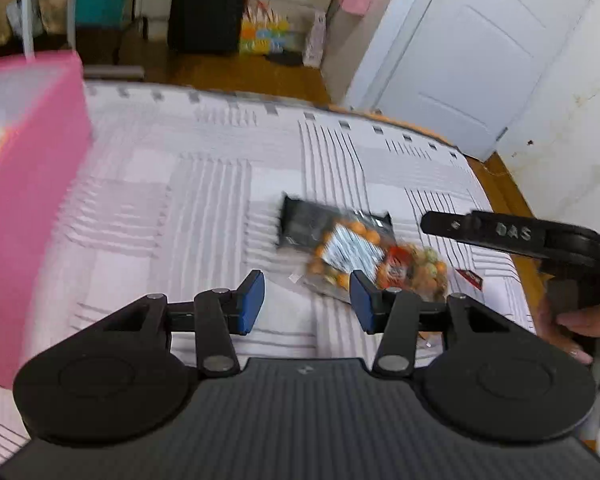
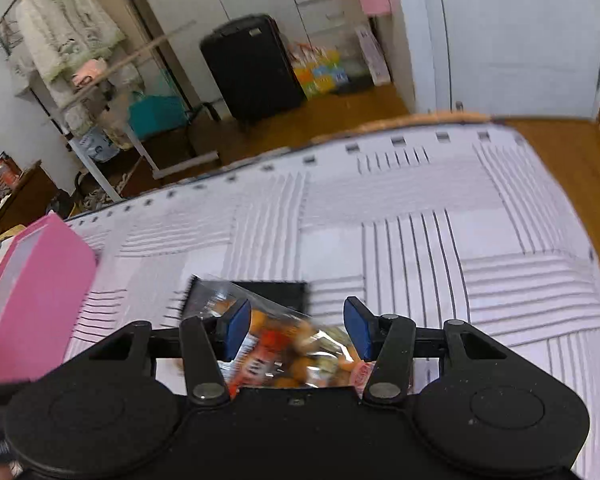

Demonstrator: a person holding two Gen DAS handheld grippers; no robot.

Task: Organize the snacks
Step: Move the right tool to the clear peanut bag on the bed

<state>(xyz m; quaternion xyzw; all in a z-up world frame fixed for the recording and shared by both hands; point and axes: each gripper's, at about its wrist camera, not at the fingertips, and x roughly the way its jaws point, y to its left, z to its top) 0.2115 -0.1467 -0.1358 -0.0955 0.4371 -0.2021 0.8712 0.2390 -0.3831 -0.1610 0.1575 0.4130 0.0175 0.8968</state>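
Observation:
A small heap of snack packs lies on the striped bed sheet [image 1: 204, 184]. It holds a black packet [image 1: 304, 220], a clear bag of orange balls [image 1: 352, 252] and a second clear bag of mixed balls [image 1: 424, 270]. My left gripper [image 1: 307, 304] hovers just in front of the heap, open, with only sheet between its blue pads [image 1: 252, 304]. My right gripper [image 1: 432, 224] comes in from the right above the heap. In the right wrist view the right gripper [image 2: 297, 330] is open over the clear bags [image 2: 288, 344], with the black packet [image 2: 276, 294] behind them.
A pink box [image 1: 28, 200] stands on the bed at the left, also seen as the pink box [image 2: 36, 292]. A small red packet [image 1: 470, 278] lies right of the heap. Beyond the bed edge are wooden floor, a black suitcase [image 2: 252, 68] and a white door [image 1: 472, 60].

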